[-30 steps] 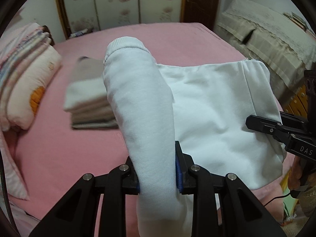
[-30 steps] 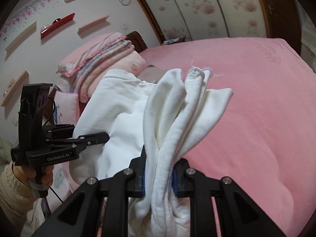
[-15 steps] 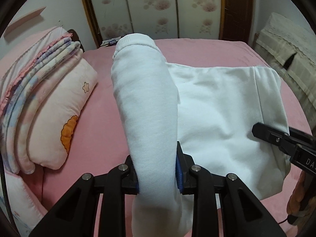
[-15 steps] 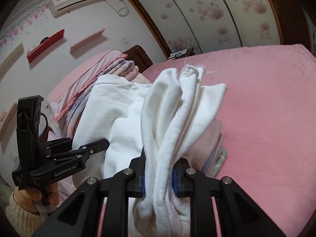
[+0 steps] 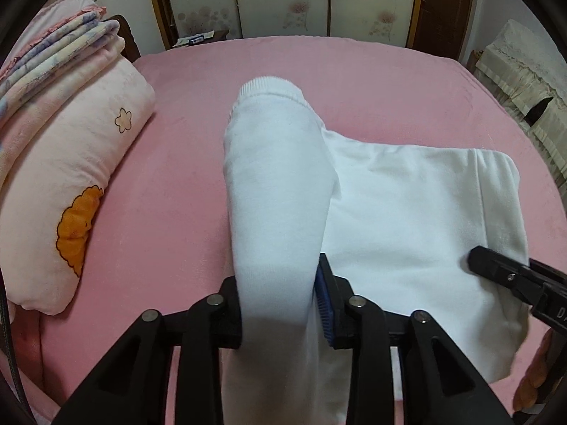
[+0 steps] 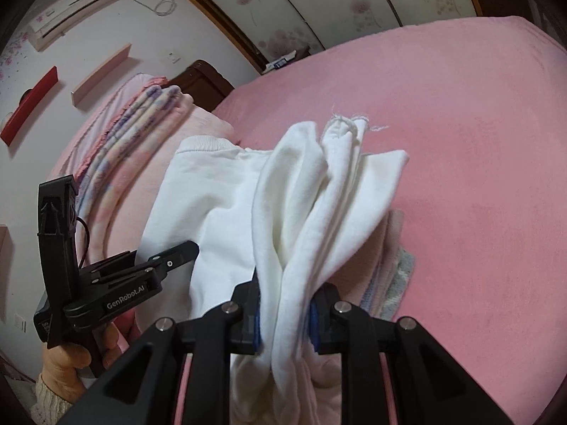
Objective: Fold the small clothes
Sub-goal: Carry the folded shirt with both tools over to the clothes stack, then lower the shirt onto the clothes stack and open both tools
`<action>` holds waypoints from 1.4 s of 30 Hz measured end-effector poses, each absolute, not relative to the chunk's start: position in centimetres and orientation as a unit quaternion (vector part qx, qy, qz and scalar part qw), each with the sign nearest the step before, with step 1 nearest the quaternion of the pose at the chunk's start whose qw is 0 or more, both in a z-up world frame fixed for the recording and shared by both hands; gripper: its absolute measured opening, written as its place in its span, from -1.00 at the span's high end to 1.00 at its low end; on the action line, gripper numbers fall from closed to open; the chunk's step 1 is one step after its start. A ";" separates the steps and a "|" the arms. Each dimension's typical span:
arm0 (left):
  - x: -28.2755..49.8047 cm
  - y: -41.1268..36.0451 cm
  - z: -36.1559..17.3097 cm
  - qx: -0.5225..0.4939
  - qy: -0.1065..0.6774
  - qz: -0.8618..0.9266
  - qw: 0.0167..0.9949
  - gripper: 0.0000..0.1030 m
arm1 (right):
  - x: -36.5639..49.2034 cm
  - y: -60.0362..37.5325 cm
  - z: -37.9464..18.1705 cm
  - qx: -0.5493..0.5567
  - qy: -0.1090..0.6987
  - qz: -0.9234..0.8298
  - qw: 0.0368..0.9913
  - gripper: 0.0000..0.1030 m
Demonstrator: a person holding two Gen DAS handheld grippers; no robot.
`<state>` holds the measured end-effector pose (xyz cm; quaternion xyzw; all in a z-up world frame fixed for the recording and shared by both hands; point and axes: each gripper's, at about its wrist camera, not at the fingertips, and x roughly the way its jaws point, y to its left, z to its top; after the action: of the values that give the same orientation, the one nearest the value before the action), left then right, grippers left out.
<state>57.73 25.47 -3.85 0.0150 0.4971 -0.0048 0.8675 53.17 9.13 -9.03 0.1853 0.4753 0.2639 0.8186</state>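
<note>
Left tool (image 5: 280, 304) clamped on a sleeve-like roll of the white garment (image 5: 407, 212); ribbed cuff points away from the camera. Right tool (image 6: 283, 315) clamped on a bunched edge of the same garment, several folds standing up between its fingers (image 6: 320, 315). Garment hangs stretched between the two tools above the pink bed (image 5: 184, 184); whether its lower edge touches the bed cannot be told. In the right wrist view, a stack of folded clothes (image 6: 393, 276) lies on the bed just beside and under the garment. Pillow (image 5: 71, 191) with orange flower lies left of the garment.
</note>
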 end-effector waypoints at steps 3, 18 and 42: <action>57.3 26.2 -4.1 0.021 0.464 0.021 0.885 -0.29 | 53.8 9.5 -9.8 0.174 0.475 0.259 0.823 0.57; 54.0 26.9 -5.6 0.064 0.333 0.100 0.936 -1.00 | 50.1 11.9 -8.8 -0.087 0.322 0.156 0.930 -0.21; 42.6 21.0 4.2 0.049 0.333 0.081 0.938 -1.00 | 37.9 4.9 0.9 -0.034 0.320 0.176 0.930 -0.21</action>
<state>42.65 21.01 4.24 0.0492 0.3334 0.0812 0.9380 37.90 4.92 0.91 -0.0339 0.3197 0.1763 0.9303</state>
